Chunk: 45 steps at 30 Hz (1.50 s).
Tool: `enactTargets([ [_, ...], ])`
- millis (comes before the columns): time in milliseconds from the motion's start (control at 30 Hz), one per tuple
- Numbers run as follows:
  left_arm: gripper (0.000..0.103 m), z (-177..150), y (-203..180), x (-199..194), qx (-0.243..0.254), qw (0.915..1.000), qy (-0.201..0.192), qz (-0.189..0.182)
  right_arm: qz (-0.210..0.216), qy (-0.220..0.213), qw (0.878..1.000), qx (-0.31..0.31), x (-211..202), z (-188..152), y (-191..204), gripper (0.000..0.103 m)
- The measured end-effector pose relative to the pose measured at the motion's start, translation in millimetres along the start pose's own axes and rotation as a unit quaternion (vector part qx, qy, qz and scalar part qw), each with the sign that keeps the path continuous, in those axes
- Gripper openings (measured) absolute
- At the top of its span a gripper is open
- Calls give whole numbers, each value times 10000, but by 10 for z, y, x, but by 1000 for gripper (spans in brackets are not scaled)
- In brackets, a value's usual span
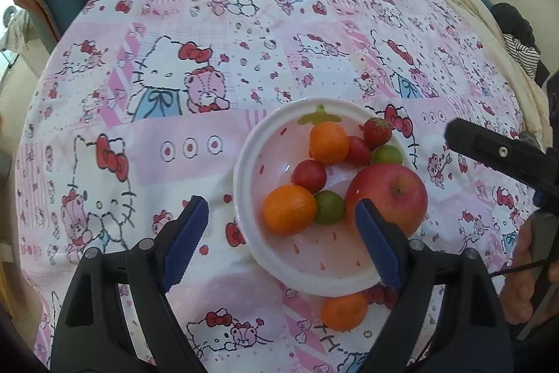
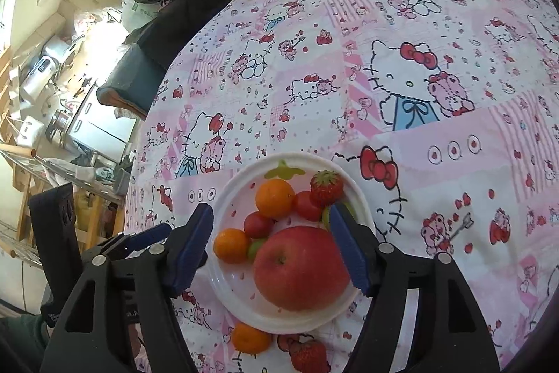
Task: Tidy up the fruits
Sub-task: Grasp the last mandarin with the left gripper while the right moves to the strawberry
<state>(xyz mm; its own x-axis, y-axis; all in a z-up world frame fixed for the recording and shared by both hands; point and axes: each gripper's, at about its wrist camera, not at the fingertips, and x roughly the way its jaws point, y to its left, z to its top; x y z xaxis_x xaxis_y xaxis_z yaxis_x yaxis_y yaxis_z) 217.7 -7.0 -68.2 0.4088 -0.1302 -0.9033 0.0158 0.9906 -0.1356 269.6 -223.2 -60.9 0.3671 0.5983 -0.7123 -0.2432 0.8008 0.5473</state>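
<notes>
Both tongs, left (image 1: pixel 279 233) and right (image 2: pixel 270 245), are hanging spread and empty over the white plate (image 1: pixel 244 198), where the apple (image 2: pixel 300 268), mandarins, cherry tomatoes and a strawberry (image 2: pixel 326 187) are gathering. Nearer than the plate, one mandarin (image 2: pixel 251 338) and another strawberry (image 2: pixel 309 355) are waiting on the bedsheet (image 2: pixel 419 163), likely next.

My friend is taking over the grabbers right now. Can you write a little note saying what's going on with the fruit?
Left gripper: open, empty, above the plate's near side.
Right gripper: open, empty, above the apple.
Done: the plate holds the apple, two oranges, two red tomatoes, two green fruits and a strawberry.
Left: one orange and one strawberry lie on the cloth just in front of the plate.
</notes>
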Motion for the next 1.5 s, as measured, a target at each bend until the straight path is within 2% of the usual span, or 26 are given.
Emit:
enactTargets([
  [267,84,-119,25,-211,-85,9998,-193,73,-103,-149,9998,18,-265,-120,40,74],
  [633,84,-288,131,-530,-291,9984,-446,200,-322,-230,9987,307,-603,-497,-37,74],
  [800,84,-472,114,-581,-297,9988,-337,179,-781,-102,9961,404,-644,-711,-60,74],
  [1233,84,-795,79,-511,-563,9982,-131,131,-963,216,9931,639,-637,-1164,-190,74],
  [1333,83,-844,-8,-380,-381,9991,75,167,-913,319,9916,856,-601,-1211,-303,74],
  [1500,82,-929,-253,-164,-13,9994,358,14,-881,301,9893,1127,-633,-1219,-434,74],
])
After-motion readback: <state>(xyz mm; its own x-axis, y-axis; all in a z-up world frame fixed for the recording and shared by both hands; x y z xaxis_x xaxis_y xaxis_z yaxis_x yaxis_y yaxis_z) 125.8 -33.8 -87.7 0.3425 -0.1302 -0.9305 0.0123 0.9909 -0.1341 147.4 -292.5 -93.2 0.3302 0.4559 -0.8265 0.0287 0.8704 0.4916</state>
